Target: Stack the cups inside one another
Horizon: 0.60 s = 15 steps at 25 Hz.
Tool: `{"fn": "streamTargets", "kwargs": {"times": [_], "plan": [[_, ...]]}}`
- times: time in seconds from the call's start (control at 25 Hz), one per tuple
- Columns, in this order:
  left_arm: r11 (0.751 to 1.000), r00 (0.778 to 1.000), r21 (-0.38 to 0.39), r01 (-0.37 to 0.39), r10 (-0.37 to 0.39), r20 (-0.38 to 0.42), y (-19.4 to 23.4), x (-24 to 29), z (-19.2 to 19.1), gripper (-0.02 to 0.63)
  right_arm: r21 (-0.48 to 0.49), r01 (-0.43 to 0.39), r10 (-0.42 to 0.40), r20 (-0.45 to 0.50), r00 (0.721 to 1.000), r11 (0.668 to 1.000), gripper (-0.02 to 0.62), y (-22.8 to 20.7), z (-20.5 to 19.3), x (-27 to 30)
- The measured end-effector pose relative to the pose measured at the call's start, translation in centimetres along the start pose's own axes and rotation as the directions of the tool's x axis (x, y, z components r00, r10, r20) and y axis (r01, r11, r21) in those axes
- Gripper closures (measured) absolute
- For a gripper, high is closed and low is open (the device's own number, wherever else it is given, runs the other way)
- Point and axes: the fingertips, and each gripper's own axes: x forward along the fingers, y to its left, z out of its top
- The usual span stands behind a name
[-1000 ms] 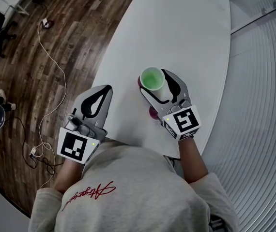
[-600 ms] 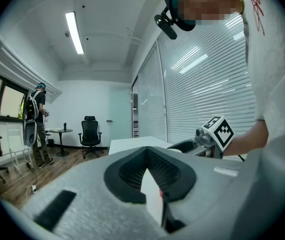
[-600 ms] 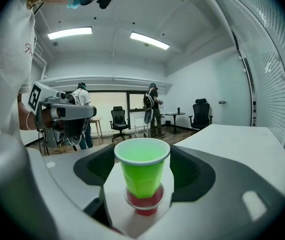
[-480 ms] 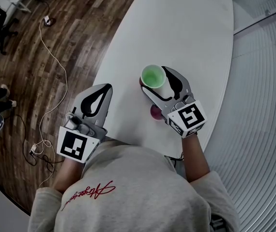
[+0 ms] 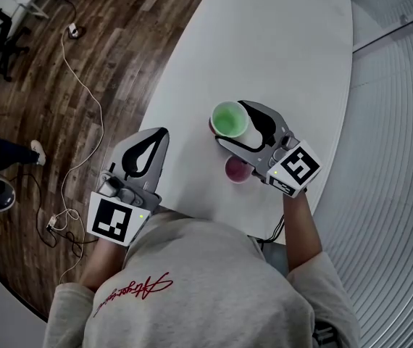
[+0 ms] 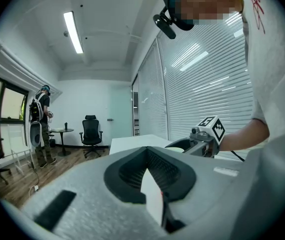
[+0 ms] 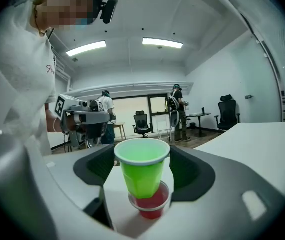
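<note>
right hand-held gripper (image 5: 231, 124) grips green cup (image 7: 141, 171) x1 | red cups (image 5: 237, 170) x2 | left hand-held gripper (image 5: 164, 131) closed, empty

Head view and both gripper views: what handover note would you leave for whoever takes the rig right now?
Left gripper: shut, empty, by the table's left edge.
Right gripper: appears to grip the green cup, upright, base just inside the red cup.
Maroon cup: stands alone, under the right gripper's body.
Done: green started into red.
Left: seat green, release, then nest the maroon cup with them.
</note>
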Motion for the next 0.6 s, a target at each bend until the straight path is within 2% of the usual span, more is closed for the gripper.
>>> {"fn": "streamTargets", "kwargs": {"times": [0.16, 0.6], "plan": [[1.0, 1.0, 0.001, -0.006, 0.006, -0.004, 0.02, 0.0, 0.2, 0.612, 0.002, -0.059, 0.059, 0.029, 0.998, 0.998, 0.252, 0.23, 0.5, -0.29], [1.0, 1.0, 0.008, -0.001, 0.002, -0.02, -0.16, 0.21, 0.1, 0.612, -0.033, -0.161, 0.162, 0.016, 0.987, 0.986, 0.252, 0.16, -0.45, -0.36]]}}
